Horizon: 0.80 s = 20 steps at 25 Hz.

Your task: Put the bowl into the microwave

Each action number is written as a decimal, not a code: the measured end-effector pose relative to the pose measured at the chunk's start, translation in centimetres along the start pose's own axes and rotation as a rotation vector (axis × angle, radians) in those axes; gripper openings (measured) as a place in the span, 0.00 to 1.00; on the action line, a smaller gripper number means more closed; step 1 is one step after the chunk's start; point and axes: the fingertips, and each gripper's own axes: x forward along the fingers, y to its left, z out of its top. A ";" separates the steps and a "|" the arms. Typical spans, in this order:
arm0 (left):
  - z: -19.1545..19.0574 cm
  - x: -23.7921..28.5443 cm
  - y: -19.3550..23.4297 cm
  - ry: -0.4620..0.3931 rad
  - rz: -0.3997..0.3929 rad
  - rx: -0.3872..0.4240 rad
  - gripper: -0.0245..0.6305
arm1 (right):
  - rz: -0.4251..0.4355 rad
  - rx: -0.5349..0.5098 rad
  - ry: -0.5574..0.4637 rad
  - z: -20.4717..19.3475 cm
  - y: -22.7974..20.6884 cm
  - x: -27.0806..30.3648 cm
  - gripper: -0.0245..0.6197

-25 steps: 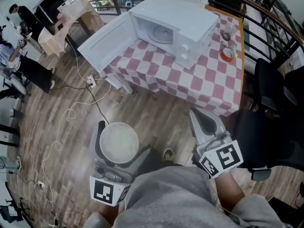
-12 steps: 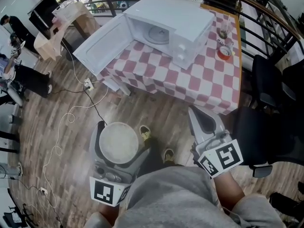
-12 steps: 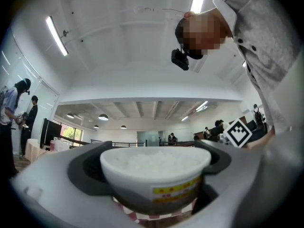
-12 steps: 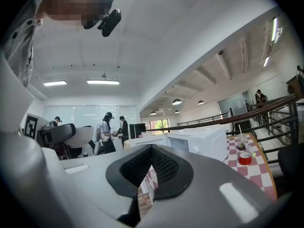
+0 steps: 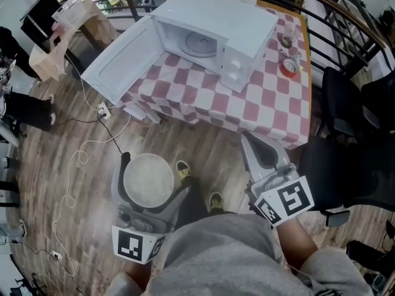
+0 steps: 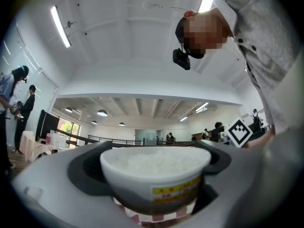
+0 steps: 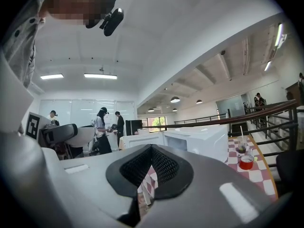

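A white bowl (image 5: 148,180) filled with white rice (image 6: 154,159) sits between the jaws of my left gripper (image 5: 146,184), which is shut on it, low at the left over the wooden floor. The white microwave (image 5: 219,32) stands on the checked table (image 5: 265,106) far ahead, its door (image 5: 117,66) swung wide open to the left and its glass turntable (image 5: 200,42) visible inside. My right gripper (image 5: 262,156) hangs in front of the table's near edge, jaws shut with nothing between them. In the right gripper view the microwave (image 7: 194,141) shows ahead.
A red cup (image 5: 289,66) and a glass (image 5: 287,41) stand on the table right of the microwave. Black chairs (image 5: 345,103) sit to the right. Cables (image 5: 80,159) trail over the floor at left. A railing (image 5: 345,23) runs behind the table. People stand far left.
The view has shifted closer toward the table; microwave and table slid slightly left and down. Both grippers kept their places in the view, with the bowl still held.
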 end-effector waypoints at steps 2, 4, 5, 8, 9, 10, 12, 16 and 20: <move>-0.5 1.2 1.4 0.009 -0.006 -0.014 0.86 | -0.011 0.002 0.008 0.1 -0.5 1.5 0.04; -1.1 2.5 2.9 0.018 -0.014 -0.025 0.86 | -0.020 0.005 0.020 0.1 -0.9 3.4 0.04; -1.4 3.2 3.6 0.021 -0.019 -0.030 0.86 | -0.023 0.007 0.025 0.0 -1.2 4.4 0.04; -2.3 5.4 6.2 0.022 -0.030 -0.049 0.86 | -0.035 0.006 0.038 0.0 -1.9 7.6 0.04; -2.6 6.1 7.1 0.024 -0.032 -0.053 0.86 | -0.038 0.005 0.042 0.1 -2.1 8.7 0.04; -2.9 6.8 8.0 0.027 -0.033 -0.053 0.87 | -0.040 0.004 0.046 0.1 -2.3 9.7 0.04; -3.3 8.2 9.6 0.030 -0.040 -0.041 0.86 | -0.046 0.001 0.054 0.1 -2.7 11.7 0.04; -3.9 10.3 11.9 0.043 -0.068 -0.028 0.86 | -0.060 0.000 0.063 0.4 -3.3 15.0 0.04; -4.6 11.8 13.7 0.063 -0.091 -0.022 0.87 | -0.072 0.000 0.065 0.7 -3.5 17.4 0.04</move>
